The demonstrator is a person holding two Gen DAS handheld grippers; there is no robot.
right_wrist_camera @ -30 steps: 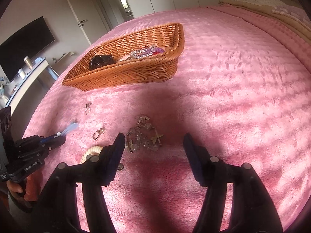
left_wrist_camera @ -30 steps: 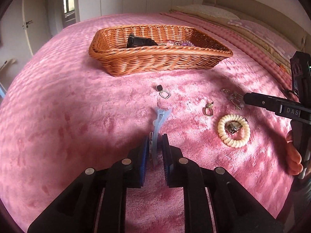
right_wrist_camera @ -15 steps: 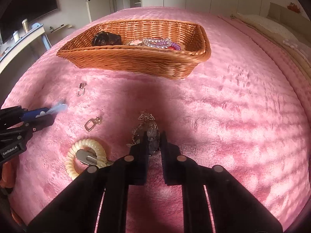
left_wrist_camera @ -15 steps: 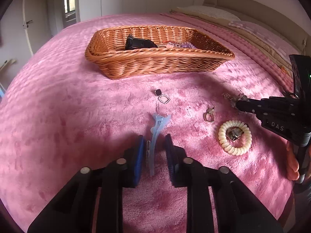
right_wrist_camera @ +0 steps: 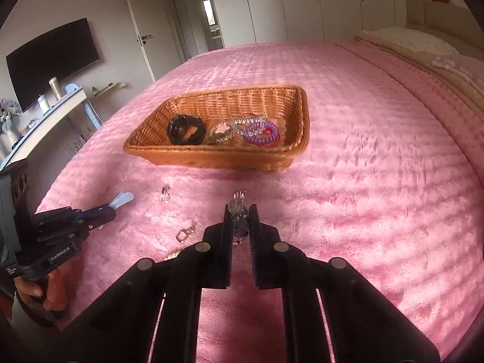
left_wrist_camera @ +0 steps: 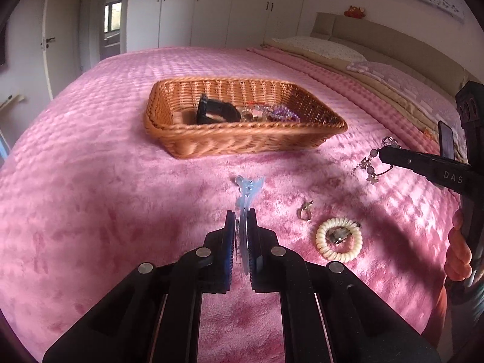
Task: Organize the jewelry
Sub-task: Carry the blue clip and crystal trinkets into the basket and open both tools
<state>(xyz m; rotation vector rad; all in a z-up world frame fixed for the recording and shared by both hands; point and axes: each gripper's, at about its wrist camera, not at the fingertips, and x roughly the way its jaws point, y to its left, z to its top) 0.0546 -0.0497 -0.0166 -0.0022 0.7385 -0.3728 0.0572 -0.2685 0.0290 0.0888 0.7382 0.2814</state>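
Left wrist view shows the left gripper [left_wrist_camera: 241, 220] closed on a pale blue hair clip [left_wrist_camera: 247, 195], whose forked end sticks out ahead of the fingertips and appears to be clear of the pink bedspread [left_wrist_camera: 90, 211]. Off to this gripper's right, the right gripper [right_wrist_camera: 240, 217] is clamped on a beaded charm bracelet [left_wrist_camera: 373, 163], which dangles from its tips above the cover; its own camera shows the clear beads pinched between the two pads, a small metal loop poking out in front. Both hands seem to be at the carrying step: each has its piece and the drop is not yet made. The wicker basket [left_wrist_camera: 248, 142] lies ahead of both grippers, well apart from them, already holding a black watch-like piece [right_wrist_camera: 186, 130], a clear bead bracelet and a purple coil tie [right_wrist_camera: 261, 133]. Left on the bedspread are a cream spiral hair tie [left_wrist_camera: 338, 239] with a metal clip inside its ring, just right of the left gripper's tips, a small gold clasp [left_wrist_camera: 305, 211] beside it, and a small silver earring [right_wrist_camera: 165, 196] ahead and left of the right gripper. The next move likely calls for bringing each gripper forward over the near rim of the basket, high enough that the hanging beads and the clip's long end do not catch the weave, then opening the jaws over a bare part of the floor. The bracelet may swing, so a slow approach would suit.
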